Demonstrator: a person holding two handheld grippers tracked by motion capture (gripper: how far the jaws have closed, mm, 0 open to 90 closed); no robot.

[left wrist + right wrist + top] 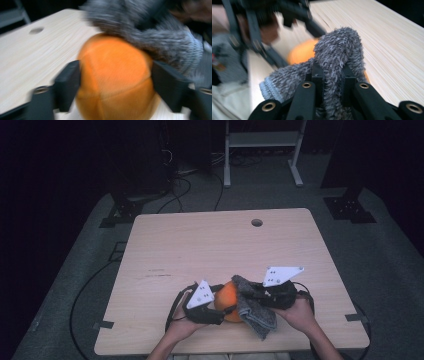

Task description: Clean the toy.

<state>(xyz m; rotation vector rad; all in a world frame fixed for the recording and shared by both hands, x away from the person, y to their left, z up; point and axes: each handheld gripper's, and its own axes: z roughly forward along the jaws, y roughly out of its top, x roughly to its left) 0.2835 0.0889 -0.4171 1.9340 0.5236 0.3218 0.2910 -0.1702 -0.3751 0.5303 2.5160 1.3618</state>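
My left claw [113,82] straddles the orange ball [115,80], jaws apart, steadying it on the worktop [200,245]. My right claw [331,75] stays out of it, clamped on the grey cloth [337,50] to wipe the ball.

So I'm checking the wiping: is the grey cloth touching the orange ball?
Touching. The left gripper view shows the grey cloth draped directly on the orange ball.

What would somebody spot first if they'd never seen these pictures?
The bright orange ball near the table's front edge, sitting between the left tongs' black jaws. Next, the fuzzy grey cloth draped against the ball's right side, a fold of it pinched in the right tongs.
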